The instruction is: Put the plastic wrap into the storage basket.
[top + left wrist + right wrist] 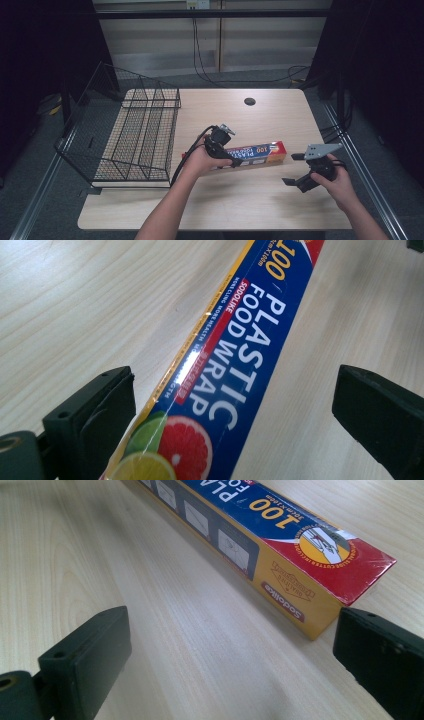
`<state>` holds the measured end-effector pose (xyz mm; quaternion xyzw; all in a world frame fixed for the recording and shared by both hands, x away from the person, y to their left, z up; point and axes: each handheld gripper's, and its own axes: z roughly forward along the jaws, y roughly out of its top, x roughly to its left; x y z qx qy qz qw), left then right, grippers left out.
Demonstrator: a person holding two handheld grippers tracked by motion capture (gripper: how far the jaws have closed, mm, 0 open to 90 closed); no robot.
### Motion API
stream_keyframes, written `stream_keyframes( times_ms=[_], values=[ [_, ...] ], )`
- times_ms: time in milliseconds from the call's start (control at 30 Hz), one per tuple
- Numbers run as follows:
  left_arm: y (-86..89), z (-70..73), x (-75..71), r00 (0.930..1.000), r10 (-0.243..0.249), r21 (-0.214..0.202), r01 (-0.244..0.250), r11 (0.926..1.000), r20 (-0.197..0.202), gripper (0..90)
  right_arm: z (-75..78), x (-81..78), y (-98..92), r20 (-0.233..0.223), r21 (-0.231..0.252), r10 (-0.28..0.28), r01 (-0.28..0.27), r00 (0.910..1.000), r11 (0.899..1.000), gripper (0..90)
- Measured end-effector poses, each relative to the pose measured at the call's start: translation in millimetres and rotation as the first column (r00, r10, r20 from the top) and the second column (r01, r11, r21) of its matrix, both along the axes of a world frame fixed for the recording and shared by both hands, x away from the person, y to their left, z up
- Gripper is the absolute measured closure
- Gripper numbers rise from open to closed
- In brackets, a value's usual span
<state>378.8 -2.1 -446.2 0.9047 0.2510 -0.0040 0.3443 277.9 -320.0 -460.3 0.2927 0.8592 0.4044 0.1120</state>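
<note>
High view: my left hand-held gripper (226, 152) straddles the wrap box (260, 152) wide open; my right hand-held gripper (292, 170) gapes empty beside it.

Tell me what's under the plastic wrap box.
The plastic wrap box lies flat on the bare wooden table. Nothing else shows beneath it, though its underside is hidden.

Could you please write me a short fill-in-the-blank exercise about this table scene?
1. The plastic food wrap box lies flat on the ____ table.
2. The left gripper has its jaws ____, one on each side of the box.
3. The black wire basket stands to the ____ of the box in the high view.

Missing words: wooden; open; left
</note>
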Motion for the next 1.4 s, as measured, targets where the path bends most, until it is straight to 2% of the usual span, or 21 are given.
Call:
stream_keyframes(
  times_ms=[167, 200, 367, 400, 500, 633, 667, 733, 833, 900, 933, 967, 1000, 1033, 1067, 1100, 1133, 1267, 1300, 1367, 1400],
  values=[
    [-5.3, -1.5, 3.4, 1.0, -0.007, 0.005, 0.007, 1.0, 0.003, 4.2, 0.1, 0.1, 0.2, -0.003, -0.003, 0.009, -0.009, 1.0, 1.0, 2.2],
    [-6.8, -2.4, 3.4, 1.0, 0.002, -0.005, -0.002, 1.0, 0.0, 4.6, 0.2, 0.2, 0.3, -0.001, -0.004, 0.005, -0.005, 1.0, 1.0, 2.2],
    [-12.1, -8.3, 6.6, 0.9995, -0.032, 0.033, 0.032, 0.9989, -0.003, 7.8, 0.5, 0.5, -0.1, 0.002, 0.002, 0.004, -0.004, 1.0, 1.0, 2.2],
    [-15.1, -11.3, 7.1, 0.9989, -0.046, 0.064, 0.046, 0.9969, -0.006, 8.4, 0.7, 0.5, -0.4, 0.002, 0.002, 0.005, -0.005, 1.0, 1.0, 2.2],
    [-18.3, -14.1, 7.9, 0.9983, -0.058, 0.07, 0.058, 0.9959, -0.004, 9.8, 1.7, 0.1, -0.2, -0.001, 0.008, 0.009, -0.009, 1.0, 1.0, 2.2],
    [-22.5, -15.5, 10.6, 0.9963, -0.085, 0.121, 0.084, 0.989, 0.008, 15.6, 2.2, 0.2, 0.1, 0.004, 0.009, 0.007, -0.007, 1.0, 1.0, 2.2],
    [-24.1, -14.6, 11.2, 0.9952, -0.096, 0.15, 0.092, 0.9844, 0.021, 20.2, 1.8, 0.4, -0.5, 0.001, 0.008, 0.01, -0.01, 1.0, 1.0, 2.2],
    [-25.0, -14.6, 11.2, 0.9963, -0.083, 0.147, 0.08, 0.9859, 0.018, 24.9, 2.0, 0.4, -0.7, 0.005, 0.005, 0.005, -0.005, 1.0, 1.0, 2.2],
    [-27.8, -12.6, 12.3, 0.9932, -0.116, 0.193, 0.111, 0.9749, 0.013, 28.7, 2.7, 0.7, -1.1, 0.007, 0.012, 0.005, -0.005, 1.0, 1.0, 2.2],
    [-28.8, -11.3, 12.8, 0.9933, -0.115, 0.199, 0.113, 0.9735, 0.002, 31.9, 3.0, 0.6, -1.3, 0.005, 0.011, 0.004, -0.004, 1.0, 1.0, 2.2],
    [-29.0, -8.8, 14.7, 0.9899, -0.141, 0.233, 0.141, 0.9621, -0.015, 31.9, 3.0, 0.6, -1.3, 0.005, 0.011, 0.004, -0.004, 1.0, 1.0, 2.2],
    [-31.2, -7.8, 13.5, 0.9922, -0.121, 0.236, 0.125, 0.9638, -0.029, 33.3, 3.0, 0.5, -1.4, 0.005, 0.011, 0.003, -0.003, 1.0, 1.0, 2.2],
    [-32.2, -6.4, 12.7, 0.9923, -0.118, 0.244, 0.124, 0.9619, -0.038, 37.5, 3.0, 0.5, -1.6, 0.004, 0.015, 0.003, -0.003, 1.0, 1.0, 2.2],
    [-32.6, -5.6, 12.3, 0.9925, -0.115, 0.247, 0.122, 0.9613, -0.041, 37.5, 3.0, 0.5, -1.6, 0.004, 0.015, 0.003, -0.003, 1.0, 1.0, 2.2],
    [-32.6, -2.3, 10.9, 0.9938, -0.08, 0.24, 0.096, 0.9659, -0.077, 40.6, 3.4, 0.6, -2.0, 0.009, 0.016, 0.001, -0.001, 1.0, 1.0, 2.2],
    [-32.6, -2.3, 10.9, 0.9938, -0.08, 0.24, 0.096, 0.9659, -0.077, 41.9, 3.4, 0.6, -2.0, 0.009, 0.016, 0.001, -0.001, 1.0, 1.0, 2.2],
    [-31.6, 1.7, 10.0, 0.9901, -0.082, 0.235, 0.107, 0.9661, -0.114, 42.8, 3.8, 0.6, -2.6, 0.008, 0.021, 0.001, -0.002, 1.0, 1.0, 2.2],
    [-29.4, 10.7, 9.0, 0.9915, -0.068, 0.231, 0.092, 0.9685, -0.111, 43.3, 3.7, 0.9, -2.8, 0.011, 0.023, 0.001, -0.002, 0.9999, 1.0, 2.2],
    [-28.1, 12.8, 10.3, 0.9908, -0.06, 0.229, 0.087, 0.9696, -0.121, 43.3, 3.7, 1.1, -2.7, 0.011, 0.023, 0.003, -0.003, 0.9999, 1.0, 2.2],
    [-24.5, 19.6, 10.8, 0.9915, -0.026, 0.227, 0.055, 0.9723, -0.127, 43.8, 3.9, 0.8, -2.5, 0.008, 0.024, 0.001, -0.001, 1.0, 1.0, 2.2],
    [-20.3, 26.2, 11.9, 0.9909, -0.005, 0.213, 0.034, 0.9764, -0.134, 43.9, 4.3, 0.4, -2.2, 0.009, 0.027, 0.002, -0.002, 1.0, 1.0, 2.2]
  ],
)
